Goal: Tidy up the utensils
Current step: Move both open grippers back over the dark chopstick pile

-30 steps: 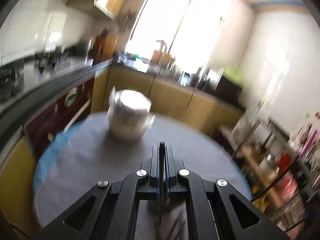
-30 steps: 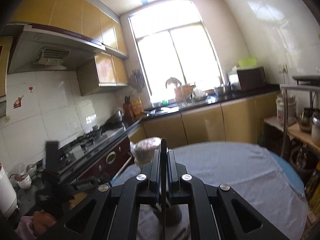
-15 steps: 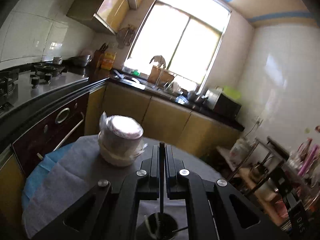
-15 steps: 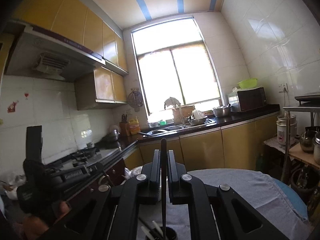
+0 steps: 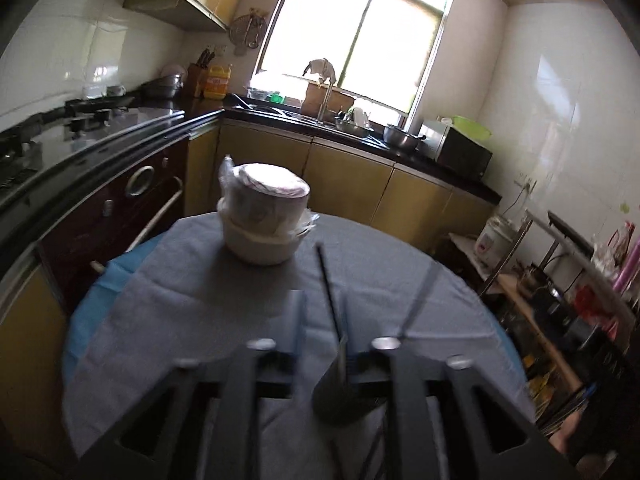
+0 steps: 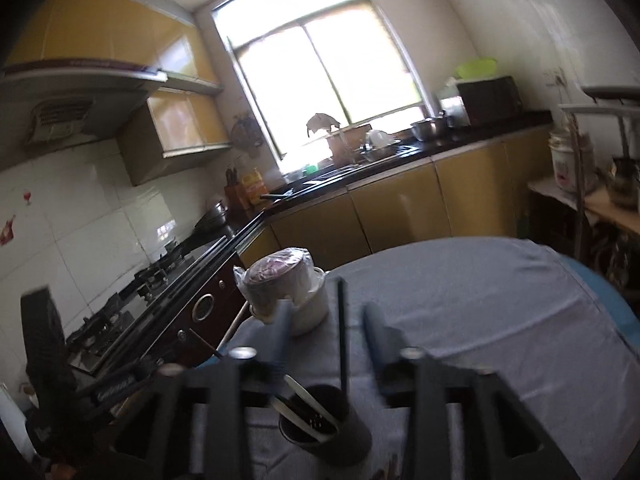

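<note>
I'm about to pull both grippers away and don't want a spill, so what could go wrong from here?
The black chopstick stands between the open right gripper's fingers; a sideways pull could catch it and tip the dark utensil cup. The open left gripper hangs just as close over that cup. The wrapped bowl stack sits just behind; swinging forward might bump it.

left tool (image 5: 326,316) fingers blurred, cup (image 5: 340,396) base hidden
</note>
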The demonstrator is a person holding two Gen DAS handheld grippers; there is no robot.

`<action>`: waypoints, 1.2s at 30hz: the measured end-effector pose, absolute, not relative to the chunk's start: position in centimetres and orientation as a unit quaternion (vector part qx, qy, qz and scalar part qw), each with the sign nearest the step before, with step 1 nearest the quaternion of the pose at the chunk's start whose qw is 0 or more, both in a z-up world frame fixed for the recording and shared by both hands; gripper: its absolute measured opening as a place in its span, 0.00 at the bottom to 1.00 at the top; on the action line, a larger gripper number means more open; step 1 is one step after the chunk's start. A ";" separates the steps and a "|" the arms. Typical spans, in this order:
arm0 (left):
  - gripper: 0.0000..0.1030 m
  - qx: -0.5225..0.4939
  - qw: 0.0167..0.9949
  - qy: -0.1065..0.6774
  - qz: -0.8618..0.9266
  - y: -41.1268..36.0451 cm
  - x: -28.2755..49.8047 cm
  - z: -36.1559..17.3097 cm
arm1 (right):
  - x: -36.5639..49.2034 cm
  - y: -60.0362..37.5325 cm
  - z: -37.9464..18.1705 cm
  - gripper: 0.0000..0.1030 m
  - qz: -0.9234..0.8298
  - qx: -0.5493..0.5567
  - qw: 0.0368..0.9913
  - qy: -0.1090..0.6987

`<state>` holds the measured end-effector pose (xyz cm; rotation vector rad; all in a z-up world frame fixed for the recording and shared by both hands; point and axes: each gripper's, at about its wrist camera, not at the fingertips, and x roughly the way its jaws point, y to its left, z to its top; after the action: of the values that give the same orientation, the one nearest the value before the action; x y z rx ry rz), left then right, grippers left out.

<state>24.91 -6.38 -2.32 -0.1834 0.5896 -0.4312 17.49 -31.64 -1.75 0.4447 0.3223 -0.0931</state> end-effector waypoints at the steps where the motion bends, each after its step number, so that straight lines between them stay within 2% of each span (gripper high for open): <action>1: 0.45 -0.084 0.932 0.284 -0.208 -5.9 23.9 -2.6 | 16.2 -32.2 -2.2 0.49 -0.054 0.224 0.960 0.158; 3: 0.50 -0.059 0.937 0.281 -0.199 -5.3 21.9 -3.3 | 14.2 -33.0 -3.0 0.49 -0.070 0.233 0.956 0.167; 10: 0.55 -0.013 0.928 0.328 -0.174 -4.2 16.2 -6.2 | 9.2 -35.1 -7.1 0.49 -0.102 0.257 0.931 0.238; 16: 0.58 0.009 0.928 0.337 -0.157 -3.8 12.3 -5.8 | 5.5 -34.2 -7.9 0.49 -0.091 0.245 0.927 0.267; 21: 0.63 0.015 0.937 0.319 -0.145 -3.6 9.4 -4.1 | 3.1 -32.1 -6.9 0.49 -0.071 0.216 0.938 0.260; 27: 0.63 0.035 0.942 0.301 -0.143 -4.7 5.2 -2.5 | 0.0 -30.8 -5.0 0.49 -0.046 0.226 0.945 0.234; 36: 0.64 0.075 0.935 0.315 -0.144 -5.3 -0.4 -2.5 | -3.8 -27.6 -3.5 0.50 -0.005 0.212 0.954 0.212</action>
<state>-0.36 -5.25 -2.47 0.1523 0.6441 -0.2936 -3.84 -27.59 -3.49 0.4314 0.4307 -0.0107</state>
